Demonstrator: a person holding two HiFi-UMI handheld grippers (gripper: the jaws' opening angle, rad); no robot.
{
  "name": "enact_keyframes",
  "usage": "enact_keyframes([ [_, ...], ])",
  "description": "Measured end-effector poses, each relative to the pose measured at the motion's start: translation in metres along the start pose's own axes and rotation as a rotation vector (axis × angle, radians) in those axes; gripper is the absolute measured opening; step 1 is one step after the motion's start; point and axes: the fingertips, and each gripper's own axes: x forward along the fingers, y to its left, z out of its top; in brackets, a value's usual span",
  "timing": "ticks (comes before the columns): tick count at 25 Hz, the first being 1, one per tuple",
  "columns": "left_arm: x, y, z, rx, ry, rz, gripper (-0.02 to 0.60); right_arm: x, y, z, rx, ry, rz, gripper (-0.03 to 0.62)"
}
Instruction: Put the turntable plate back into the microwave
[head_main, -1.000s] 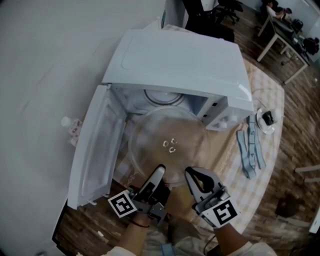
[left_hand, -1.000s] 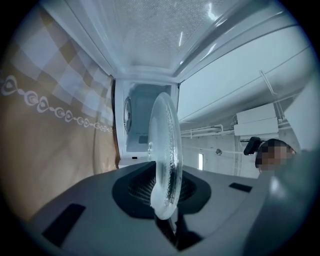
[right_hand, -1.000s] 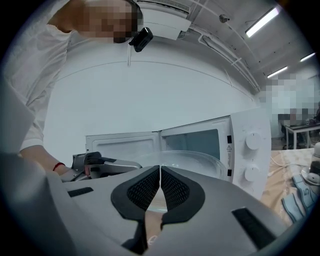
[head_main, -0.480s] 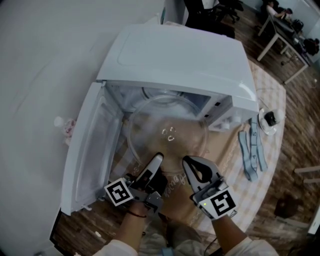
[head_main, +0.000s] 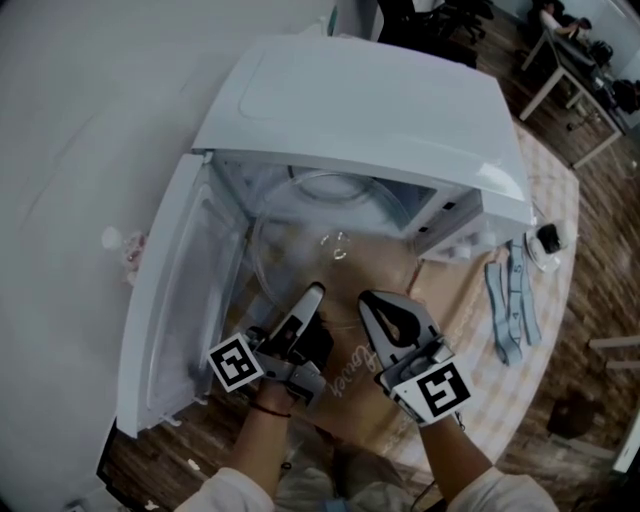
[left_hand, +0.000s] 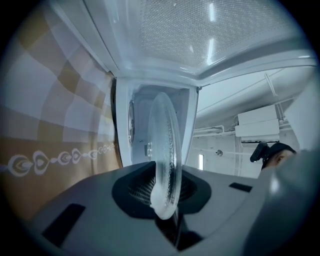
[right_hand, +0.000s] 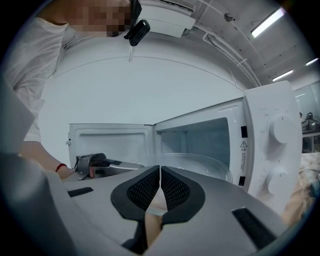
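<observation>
Turntable plate level, far half inside open microwave, near rim outside cavity mouth.
Left gripper rolled, jaws clamped across near rim.
Right gripper jaws together, nothing pinched, tips at rim; contact unclear.
Judgement: glass is heavy, rigid, slick and breakable. Grip rim edge only, support underneath, keep level.

The round desk with a tan and white checked cloth holds a big white microwave oven with its door open, some pale blue strips beside it, and a small round white thing nearby.
</observation>
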Motion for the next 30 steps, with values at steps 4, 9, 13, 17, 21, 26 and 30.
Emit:
enact_keyframes([
  [4, 0.006, 0.002, 0.009, 0.0, 0.009, -0.005, 0.048, 0.009, 0.004, -0.003, -0.004, 0.0, 0.009, 0.034],
  [9, 0.013, 0.008, 0.019, 0.01, 0.026, 0.005, 0.048, 0.018, 0.002, -0.01, 0.006, 0.005, 0.007, 0.034],
  [13, 0.02, 0.016, 0.029, 0.02, 0.035, 0.013, 0.049, 0.028, -0.005, -0.012, 0.009, -0.015, -0.003, 0.034],
  [17, 0.027, 0.021, 0.031, 0.0, 0.022, 0.005, 0.048, 0.033, -0.009, -0.016, -0.027, -0.029, -0.012, 0.034],
  [21, 0.027, 0.026, 0.032, -0.013, 0.009, 0.009, 0.048, 0.036, -0.006, -0.016, -0.047, -0.029, -0.008, 0.034],
  [26, 0.029, 0.026, 0.033, -0.009, -0.001, 0.007, 0.048, 0.038, -0.007, -0.016, -0.051, -0.033, -0.008, 0.034],
  [30, 0.036, 0.027, 0.037, -0.013, -0.007, 0.003, 0.048, 0.033, -0.008, -0.017, -0.051, -0.015, -0.001, 0.034],
])
